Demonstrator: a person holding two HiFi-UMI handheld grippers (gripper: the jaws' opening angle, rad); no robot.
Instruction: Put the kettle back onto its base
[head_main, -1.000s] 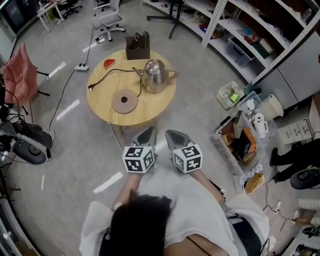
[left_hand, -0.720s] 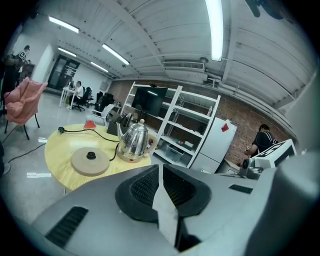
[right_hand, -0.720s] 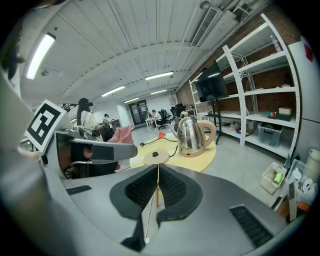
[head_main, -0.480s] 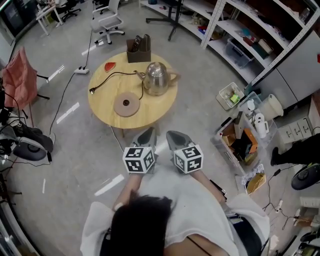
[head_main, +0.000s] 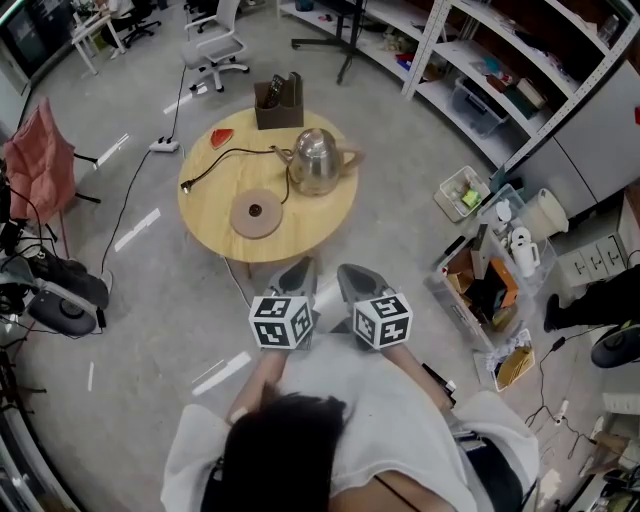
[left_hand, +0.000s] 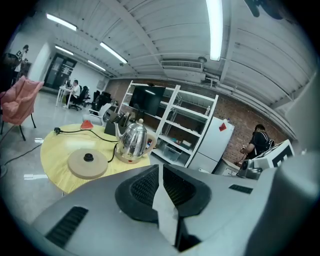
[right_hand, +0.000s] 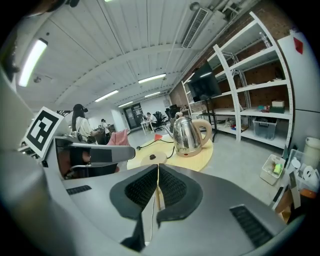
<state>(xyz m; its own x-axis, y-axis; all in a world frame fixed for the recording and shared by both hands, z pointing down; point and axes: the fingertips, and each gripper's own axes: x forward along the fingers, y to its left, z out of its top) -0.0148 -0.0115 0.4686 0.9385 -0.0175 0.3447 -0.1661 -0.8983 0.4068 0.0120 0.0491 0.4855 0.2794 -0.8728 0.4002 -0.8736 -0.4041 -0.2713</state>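
We're pre-grasp: left gripper (head_main: 294, 276), right gripper (head_main: 356, 281) well short of counter (head_main: 310, 222), both jaws closed, empty. Kettle (head_main: 317, 160) beside base (head_main: 255, 213). Next we need jaws open, reach handle (head_main: 347, 157).

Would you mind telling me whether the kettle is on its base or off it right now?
Off: the kettle stands upright on the wooden table, apart from the round base, which has nothing on it.

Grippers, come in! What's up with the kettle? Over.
Left gripper and right gripper shut, empty, short of table. Kettle on table, off its base. Cord lies between them.
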